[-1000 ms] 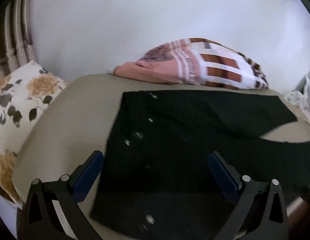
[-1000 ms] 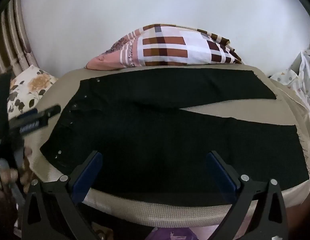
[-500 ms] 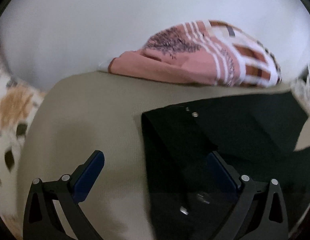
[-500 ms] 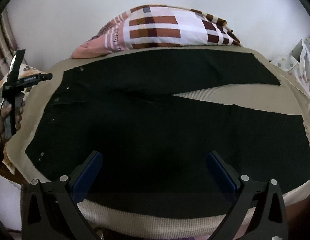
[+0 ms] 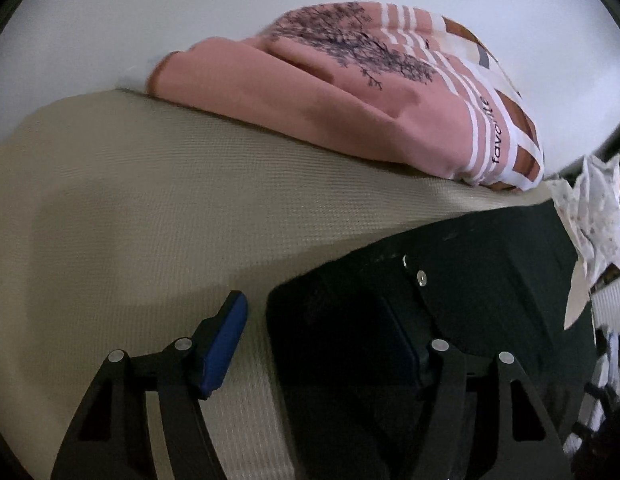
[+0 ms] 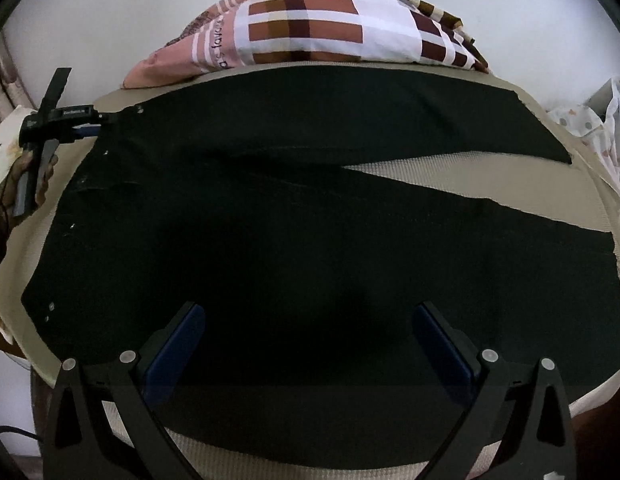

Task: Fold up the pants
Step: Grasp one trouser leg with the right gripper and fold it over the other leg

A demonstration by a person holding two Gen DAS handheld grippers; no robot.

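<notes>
Left gripper [image 5: 317, 340] jaws closing around the black pants' [image 5: 489, 280] waistband corner

The pants [image 6: 310, 248] lie spread flat on the tabletop [image 6: 449, 164], waistband at the left in the right wrist view, the two legs running right with a bare wedge of tabletop between them. Behind them, along the far edge, sits a pile of folded cloth [image 6: 310, 24]. The left tongs [image 5: 313, 328] straddle the far waistband corner; the right tongs [image 6: 306, 340] hang over the near leg.
</notes>
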